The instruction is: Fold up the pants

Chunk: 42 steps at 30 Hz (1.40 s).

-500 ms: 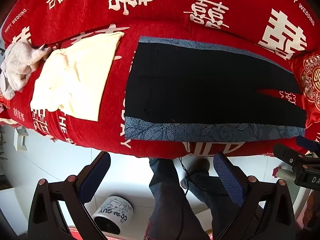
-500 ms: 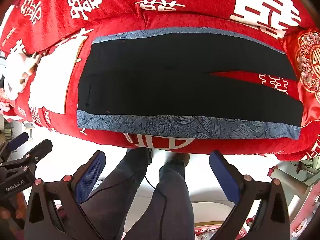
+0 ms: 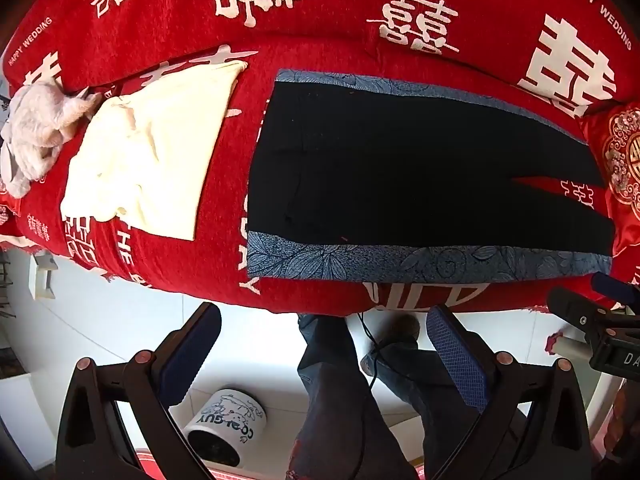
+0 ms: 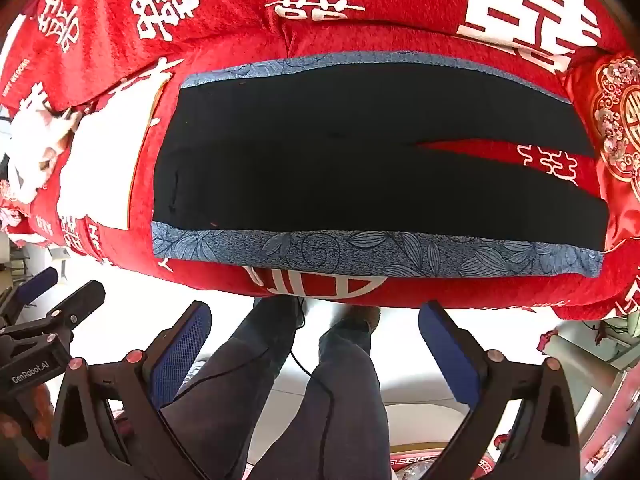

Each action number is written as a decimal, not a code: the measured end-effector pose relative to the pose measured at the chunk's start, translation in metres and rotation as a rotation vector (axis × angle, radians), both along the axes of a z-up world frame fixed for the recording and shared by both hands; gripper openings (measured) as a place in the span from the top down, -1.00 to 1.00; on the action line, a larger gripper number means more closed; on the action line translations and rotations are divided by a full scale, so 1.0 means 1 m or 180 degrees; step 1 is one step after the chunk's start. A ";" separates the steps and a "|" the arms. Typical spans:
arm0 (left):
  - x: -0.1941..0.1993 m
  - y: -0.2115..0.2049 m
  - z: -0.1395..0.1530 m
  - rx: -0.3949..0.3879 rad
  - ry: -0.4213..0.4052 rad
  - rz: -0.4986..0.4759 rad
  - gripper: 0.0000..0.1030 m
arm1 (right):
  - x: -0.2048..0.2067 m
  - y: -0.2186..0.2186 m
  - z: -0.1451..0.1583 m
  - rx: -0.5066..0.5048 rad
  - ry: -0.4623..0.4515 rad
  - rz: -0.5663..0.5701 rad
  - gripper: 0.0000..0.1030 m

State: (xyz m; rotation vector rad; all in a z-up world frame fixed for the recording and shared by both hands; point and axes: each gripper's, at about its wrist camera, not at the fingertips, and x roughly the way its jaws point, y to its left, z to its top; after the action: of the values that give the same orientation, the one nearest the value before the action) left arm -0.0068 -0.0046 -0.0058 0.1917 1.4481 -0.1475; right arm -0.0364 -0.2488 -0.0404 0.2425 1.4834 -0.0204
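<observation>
Black pants (image 3: pixel 400 168) with blue patterned side stripes lie flat and spread on a red sofa cover (image 3: pixel 320 8), waist at the left, legs to the right with a narrow gap between them. They also show in the right wrist view (image 4: pixel 340 160). My left gripper (image 3: pixel 324 344) is open and empty, held off the sofa's front edge above the floor. My right gripper (image 4: pixel 316 340) is open and empty too, in front of the sofa edge. Each gripper shows at the side of the other's view.
A cream folded cloth (image 3: pixel 152 144) lies left of the pants, with a white plush toy (image 3: pixel 36 136) beyond it. An embroidered red cushion (image 3: pixel 624 160) sits at the right. The person's legs (image 3: pixel 340 400) and a white bin (image 3: pixel 228 424) are on the floor below.
</observation>
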 end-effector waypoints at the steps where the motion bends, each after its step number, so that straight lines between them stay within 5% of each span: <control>1: 0.000 0.001 0.001 0.0002 0.0006 -0.0001 -1.00 | -0.001 -0.001 0.000 0.0008 -0.0003 -0.0002 -1.00; 20: -0.007 -0.019 0.014 0.0024 -0.0050 -0.0076 -1.00 | -0.002 -0.014 0.010 0.0046 -0.0112 -0.0024 -1.00; 42: -0.010 -0.017 0.013 0.0036 -0.0025 0.0279 -1.00 | -0.004 -0.026 0.006 0.0142 -0.0167 0.0048 -1.00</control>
State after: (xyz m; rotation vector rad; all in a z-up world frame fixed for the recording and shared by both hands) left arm -0.0171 -0.0214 0.0076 0.1376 1.4470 -0.0668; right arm -0.0407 -0.2748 -0.0342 0.2661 1.4344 0.0309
